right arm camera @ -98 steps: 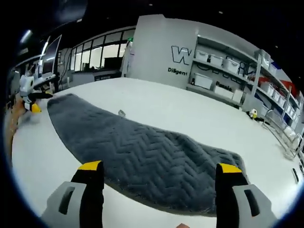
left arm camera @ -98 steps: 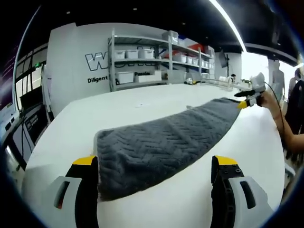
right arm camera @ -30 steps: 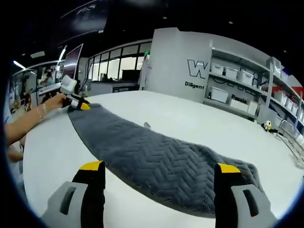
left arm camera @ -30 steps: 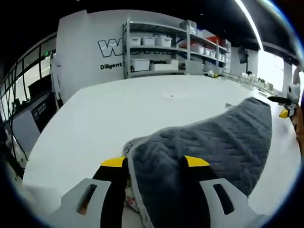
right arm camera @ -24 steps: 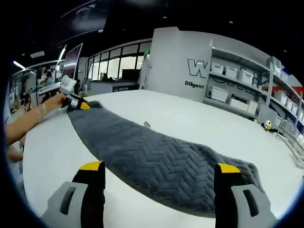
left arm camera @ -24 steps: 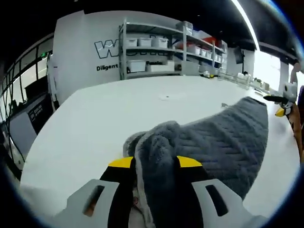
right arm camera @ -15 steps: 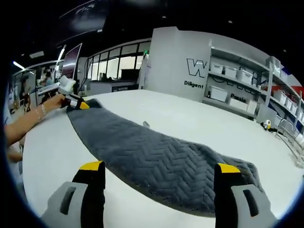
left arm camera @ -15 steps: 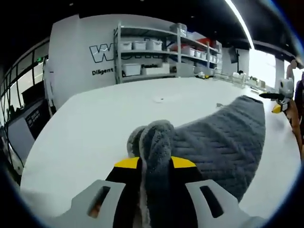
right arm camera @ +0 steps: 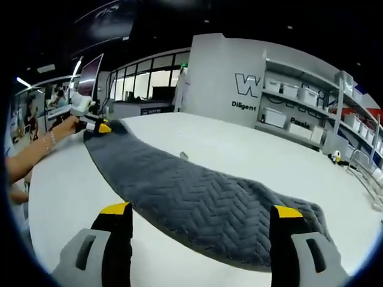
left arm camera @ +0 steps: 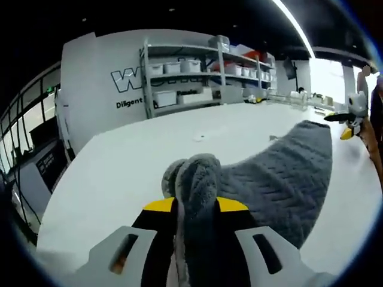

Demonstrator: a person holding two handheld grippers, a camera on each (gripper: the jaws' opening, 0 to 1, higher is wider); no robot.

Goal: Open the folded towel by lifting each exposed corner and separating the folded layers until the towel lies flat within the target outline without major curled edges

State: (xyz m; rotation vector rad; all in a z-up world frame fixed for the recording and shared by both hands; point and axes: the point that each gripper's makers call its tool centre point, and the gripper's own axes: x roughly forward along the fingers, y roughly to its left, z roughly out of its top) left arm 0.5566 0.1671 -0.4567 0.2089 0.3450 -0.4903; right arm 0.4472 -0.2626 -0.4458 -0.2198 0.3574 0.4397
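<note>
A dark grey towel [right arm camera: 179, 185] with a herringbone weave lies as a long folded strip across the white table [right arm camera: 251, 149]. My left gripper [left arm camera: 195, 206] is shut on one end of the towel [left arm camera: 275, 173], which bunches up between the yellow-tipped jaws. In the right gripper view that same gripper [right arm camera: 91, 124] shows at the far left, in a person's hand, at the towel's far end. My right gripper [right arm camera: 200, 210] stands open just above the near end, one jaw to each side of the strip. It shows again at the far right as the right gripper [left arm camera: 347, 116].
Metal shelves with white bins [left arm camera: 191, 78] stand behind the table against a grey wall; the shelves [right arm camera: 299, 101] also show on the right. A small object [left arm camera: 197, 138] lies on the table beyond the towel. A person's forearm [right arm camera: 27, 156] reaches in.
The left jaws, open around the towel end 3.3 s ago, have closed on it and bunched it up. The right gripper has stayed open and still.
</note>
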